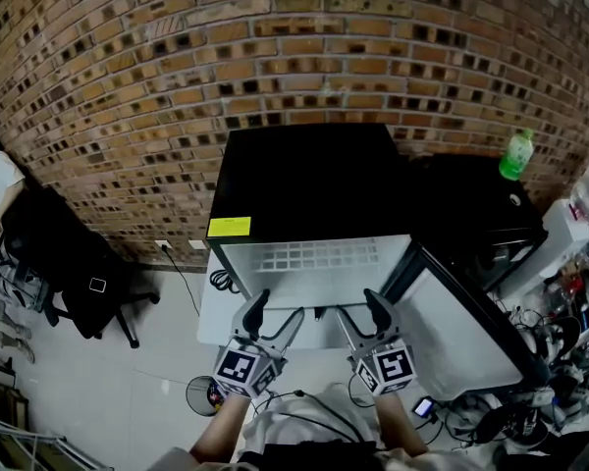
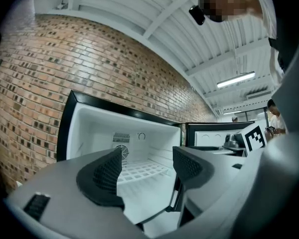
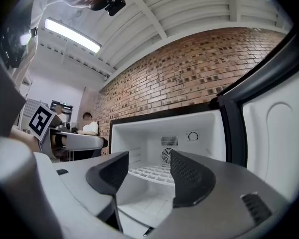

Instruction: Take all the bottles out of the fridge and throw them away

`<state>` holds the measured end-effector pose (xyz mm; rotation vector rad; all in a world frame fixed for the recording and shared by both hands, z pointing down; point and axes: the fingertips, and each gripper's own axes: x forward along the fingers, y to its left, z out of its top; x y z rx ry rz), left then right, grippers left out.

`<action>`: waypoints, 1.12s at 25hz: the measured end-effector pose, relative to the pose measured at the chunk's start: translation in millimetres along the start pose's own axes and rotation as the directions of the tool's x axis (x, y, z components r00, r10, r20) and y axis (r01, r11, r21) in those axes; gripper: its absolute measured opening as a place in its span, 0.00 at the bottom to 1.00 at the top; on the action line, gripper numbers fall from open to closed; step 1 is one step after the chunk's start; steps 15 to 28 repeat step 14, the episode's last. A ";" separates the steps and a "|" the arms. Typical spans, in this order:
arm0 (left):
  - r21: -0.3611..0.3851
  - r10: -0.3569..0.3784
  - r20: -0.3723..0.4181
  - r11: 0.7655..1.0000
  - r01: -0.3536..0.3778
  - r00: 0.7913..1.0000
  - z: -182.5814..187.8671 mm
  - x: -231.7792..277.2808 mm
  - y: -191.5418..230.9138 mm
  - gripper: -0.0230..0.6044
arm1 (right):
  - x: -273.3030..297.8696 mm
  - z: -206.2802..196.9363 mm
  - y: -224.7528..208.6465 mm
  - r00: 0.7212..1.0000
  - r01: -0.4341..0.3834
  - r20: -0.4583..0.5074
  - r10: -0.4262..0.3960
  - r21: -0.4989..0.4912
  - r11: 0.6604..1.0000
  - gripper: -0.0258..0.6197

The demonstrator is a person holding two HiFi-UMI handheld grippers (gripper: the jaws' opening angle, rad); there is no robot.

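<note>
Left gripper (image 1: 278, 312) and right gripper (image 1: 361, 312), jaws apart on nothing, face the open fridge (image 1: 304, 180), which holds a wire shelf (image 1: 319, 255).

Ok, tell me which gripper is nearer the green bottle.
Right. The right gripper is in front of the open fridge, with the green bottle beyond it to the right; the left gripper is beside it, farther to the left.

The fridge (image 1: 304, 189) stands against the brick wall (image 1: 128, 67), a bottle (image 1: 516, 155) on the cabinet (image 1: 461, 204) to its right, a chair (image 1: 67, 261) to its left.
</note>
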<state>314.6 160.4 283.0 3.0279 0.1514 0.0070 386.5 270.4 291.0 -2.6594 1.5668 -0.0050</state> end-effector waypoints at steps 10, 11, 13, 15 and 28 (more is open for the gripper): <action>-0.005 0.067 -0.002 0.998 -0.067 0.998 -6.5 -8.1 3.9 0.53 | 1.4 1.1 -7.1 0.999 -0.031 -0.016 0.030 -0.055 0.998 0.48; 0.000 0.072 -0.001 0.997 -0.072 0.997 -8.6 -8.7 6.7 0.53 | 1.3 1.5 -6.0 0.999 -0.030 -0.027 0.028 -0.072 0.997 0.48; 0.005 0.080 0.002 0.997 -0.080 0.997 -11.1 -9.2 10.2 0.53 | 0.3 3.0 -5.0 0.999 -0.024 -0.046 0.020 -0.097 0.995 0.48; 0.007 0.084 0.003 0.996 -0.084 0.996 -12.0 -9.3 11.5 0.53 | -0.4 3.9 -4.6 0.998 -0.022 -0.054 0.016 -0.108 0.994 0.48; 0.007 0.084 0.003 0.996 -0.084 0.996 -12.0 -9.3 11.5 0.53 | -0.4 3.9 -4.6 0.998 -0.022 -0.054 0.016 -0.108 0.994 0.48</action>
